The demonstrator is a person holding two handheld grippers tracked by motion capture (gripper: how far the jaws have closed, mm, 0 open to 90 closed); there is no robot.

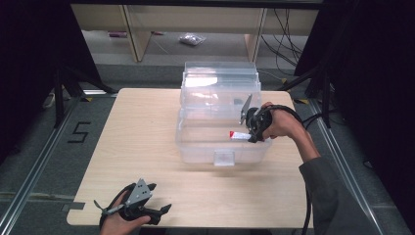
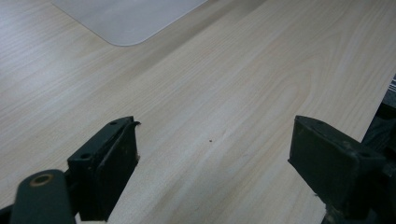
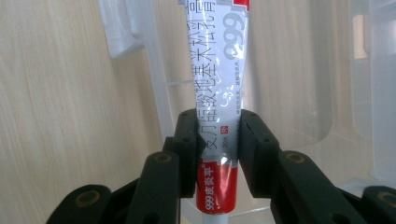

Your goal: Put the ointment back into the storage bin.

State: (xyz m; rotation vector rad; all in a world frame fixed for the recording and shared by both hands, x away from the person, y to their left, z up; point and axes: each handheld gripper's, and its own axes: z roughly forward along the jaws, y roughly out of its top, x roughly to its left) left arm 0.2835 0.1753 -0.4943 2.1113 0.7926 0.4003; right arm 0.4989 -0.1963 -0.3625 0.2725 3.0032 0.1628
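So my right gripper (image 1: 247,131) is clamped on the ointment tube (image 3: 219,107), inside the clear box (image 1: 222,155) at frame centre. My left gripper (image 2: 212,163) rests apart, lower left; release remains, I judge

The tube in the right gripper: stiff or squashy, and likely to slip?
The tube is probably soft: it looks flattened where the right gripper clamps it. Its glossy printed skin may slide between the pads. It seems light, held out level over the clear plastic box by one end without visible droop.

Lab-like recording space — black curtains (image 1: 29,58), cables on floor (image 1: 284,39), taped number "5" (image 1: 78,132), pale wooden table (image 1: 142,142)
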